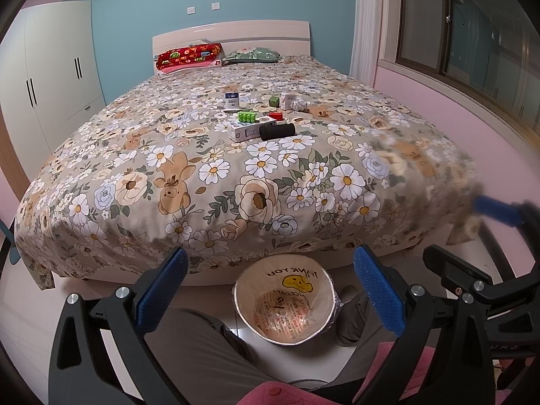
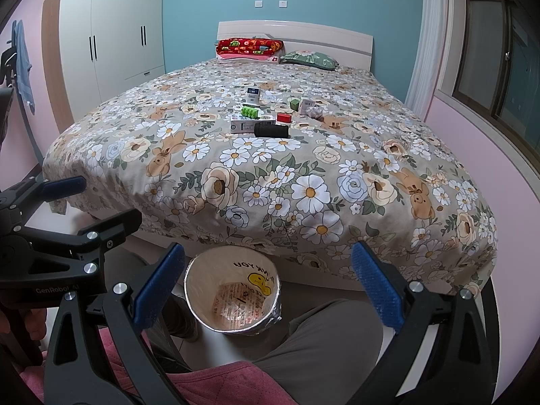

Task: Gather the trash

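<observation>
A lined trash bin [image 1: 243, 290] [image 2: 199, 270] stands on the floor at the foot of the bed, with a smiley-face bag inside. On the bed's middle lie a black cylinder [image 1: 277, 131] [image 2: 271, 131], a white box [image 1: 246, 130] [image 2: 248, 124], a green brick [image 1: 247, 116] [image 2: 251, 111], a red block [image 1: 276, 115] [image 2: 284, 117], a green cube [image 1: 274, 101], a blue-white box [image 1: 231, 100] [image 2: 252, 95] and a crumpled wrapper [image 1: 298, 105] [image 2: 314, 111]. My left gripper [image 1: 270, 290] and right gripper [image 2: 270, 287] are both open and empty, above the bin.
The floral bedspread [image 1: 236, 182] hangs over the bed's foot. Pillows [image 1: 189, 54] lie at the headboard. A white wardrobe [image 2: 111, 33] stands at the left, a window [image 1: 472, 33] at the right. My knees flank the bin.
</observation>
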`<state>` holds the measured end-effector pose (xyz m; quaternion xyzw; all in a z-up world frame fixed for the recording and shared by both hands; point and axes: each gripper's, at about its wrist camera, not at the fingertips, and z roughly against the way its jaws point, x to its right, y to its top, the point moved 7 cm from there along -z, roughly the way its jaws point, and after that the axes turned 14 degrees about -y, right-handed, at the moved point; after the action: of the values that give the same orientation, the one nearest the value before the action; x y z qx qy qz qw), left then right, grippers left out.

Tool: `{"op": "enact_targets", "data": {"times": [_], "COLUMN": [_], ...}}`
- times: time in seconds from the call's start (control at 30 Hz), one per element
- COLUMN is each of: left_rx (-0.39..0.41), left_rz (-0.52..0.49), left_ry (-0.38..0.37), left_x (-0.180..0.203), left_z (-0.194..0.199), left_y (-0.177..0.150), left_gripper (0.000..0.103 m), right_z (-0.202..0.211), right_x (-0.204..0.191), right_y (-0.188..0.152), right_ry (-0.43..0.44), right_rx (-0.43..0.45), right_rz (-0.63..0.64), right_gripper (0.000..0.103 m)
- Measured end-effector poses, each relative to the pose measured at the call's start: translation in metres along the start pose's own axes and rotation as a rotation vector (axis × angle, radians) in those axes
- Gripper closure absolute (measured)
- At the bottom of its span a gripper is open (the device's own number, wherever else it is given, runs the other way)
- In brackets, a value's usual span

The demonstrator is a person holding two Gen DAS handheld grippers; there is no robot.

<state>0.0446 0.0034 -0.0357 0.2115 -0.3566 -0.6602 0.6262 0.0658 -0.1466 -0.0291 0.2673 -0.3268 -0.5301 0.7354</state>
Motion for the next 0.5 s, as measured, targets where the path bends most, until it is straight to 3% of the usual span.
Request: {"op": "enact_targets", "data": {"times": [0.3,0.5], "left_rx": [0.003,0.017], "left_rz": [0.0,0.009], "left_ry": [0.008,0.026], "left_x": [-0.002,-0.013], "left_z": [0.001,0.003], "left_y": [0.003,0.023], "left_gripper": [0.003,0.003], "right_z": [0.001,-0.002], "right_x": [0.007,0.018], "right_y": [0.004,0.02], "right_ry": [-0.008,-0.013], "right_rx": [0.006,0.006], "right_rz": [-0.004,-0.015], "right_gripper": [0.006,0.006]}}
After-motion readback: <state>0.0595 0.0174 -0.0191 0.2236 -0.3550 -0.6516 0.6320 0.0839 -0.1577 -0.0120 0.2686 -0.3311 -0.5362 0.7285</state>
